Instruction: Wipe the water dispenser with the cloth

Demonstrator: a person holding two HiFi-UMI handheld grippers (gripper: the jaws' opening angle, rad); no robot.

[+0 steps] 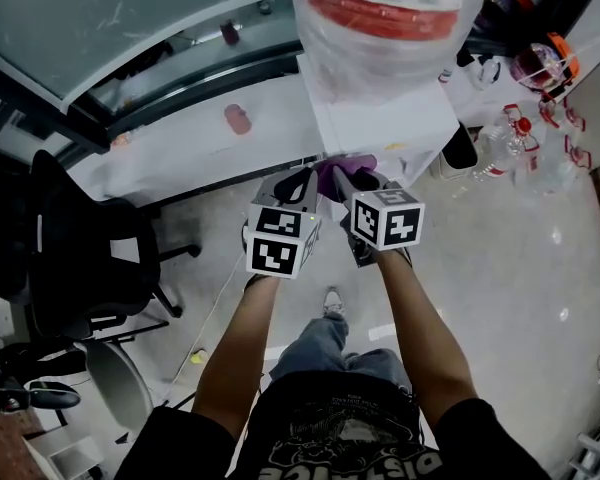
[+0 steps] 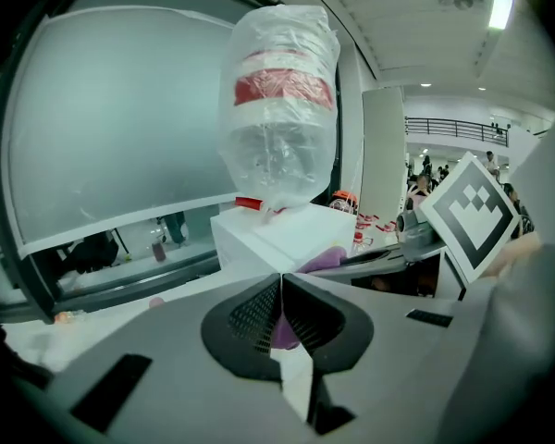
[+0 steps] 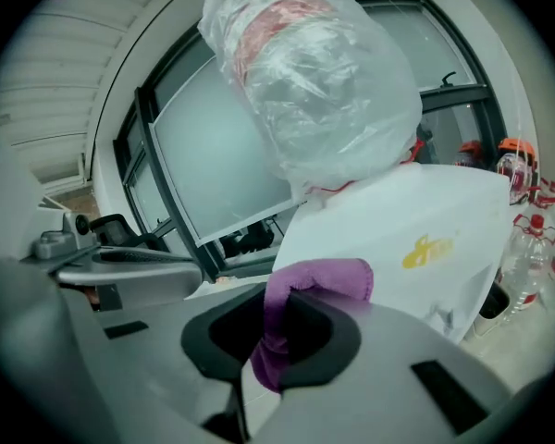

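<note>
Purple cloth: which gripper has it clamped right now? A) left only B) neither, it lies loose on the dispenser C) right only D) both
D: the purple cloth is pinched between the jaws of the right gripper, and a fold of it also shows between the shut jaws of the left gripper.

Found no legible wording in any view. Noted a yellow emblem [image 3: 428,250] on the white water dispenser [image 3: 388,206]: too blurred to read. Noted a red band label [image 1: 380,13] on the bagged bottle [image 2: 277,146]: print not resolvable. Saw pale lettering [image 1: 330,458] on the black shirt [image 1: 340,413]: cut off, unreadable. Observed square markers [image 1: 277,238] on left gripper [image 1: 304,181] and right gripper [image 1: 346,179]: patterns only, no characters.
</note>
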